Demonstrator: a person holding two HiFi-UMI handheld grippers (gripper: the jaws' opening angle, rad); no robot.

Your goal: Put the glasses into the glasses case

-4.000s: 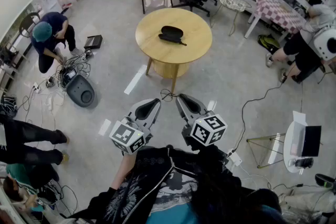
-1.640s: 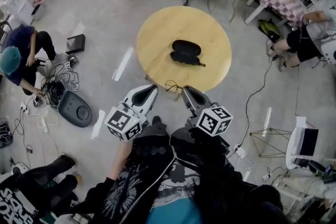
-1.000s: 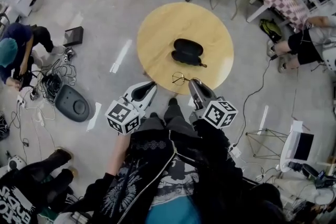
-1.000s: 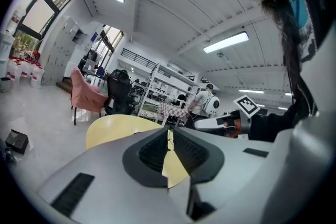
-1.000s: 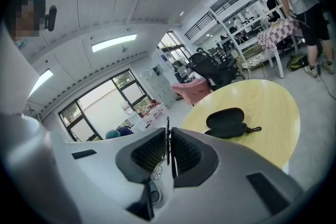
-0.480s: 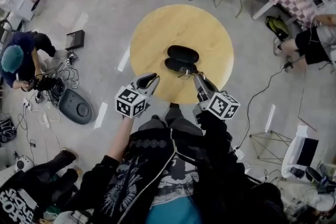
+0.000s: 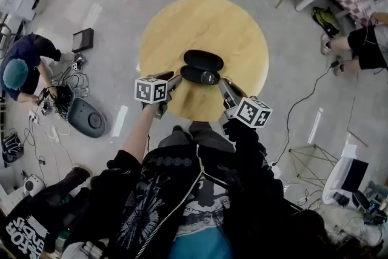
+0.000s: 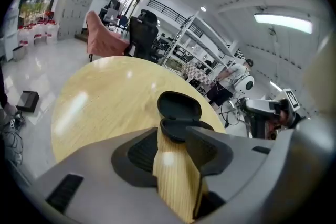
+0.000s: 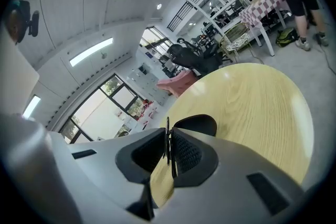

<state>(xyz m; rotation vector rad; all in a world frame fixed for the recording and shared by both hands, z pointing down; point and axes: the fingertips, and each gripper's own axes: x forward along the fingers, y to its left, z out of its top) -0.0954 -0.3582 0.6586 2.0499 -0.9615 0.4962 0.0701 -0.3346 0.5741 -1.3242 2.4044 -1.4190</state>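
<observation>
Head view: one round wooden table [image 7: 206, 21], one black glasses case [image 7: 203, 67] lying open on it in two halves, two grippers, and one marker cube on each, with square black-and-white patterns and no letters. The left gripper [image 7: 174, 79] sits just beside the case's left end. The right gripper [image 7: 223, 83] points at the case's near half, where only a small glint of the glasses [image 7: 211, 77] shows. Whether they touch the case cannot be told. Half a second ago both grippers were short of the case, and four seconds ago the table was well away from the person. One crouching person in a blue cap [image 7: 21, 73] is at the left, and one garment with white print [image 7: 27, 224] at the lower left is cut off and unreadable. Left gripper view: one case [image 8: 178, 113] stands open straight ahead. The left gripper [image 8: 176, 138] has its jaws moderately apart, with only bare table [image 8: 100, 102] showing between them. One pink chair [image 8: 102, 34] and one black chair [image 8: 143, 29] stand beyond. Right gripper view: the right gripper [image 9: 169, 136] has its jaws nearly together, pinching the thin dark frame of the glasses [image 9: 168, 150], which stands upright in the gap. The case [image 9: 198, 124] lies just behind the jaw tips on the table [image 9: 252, 97]. No legible writing in any view.
</observation>
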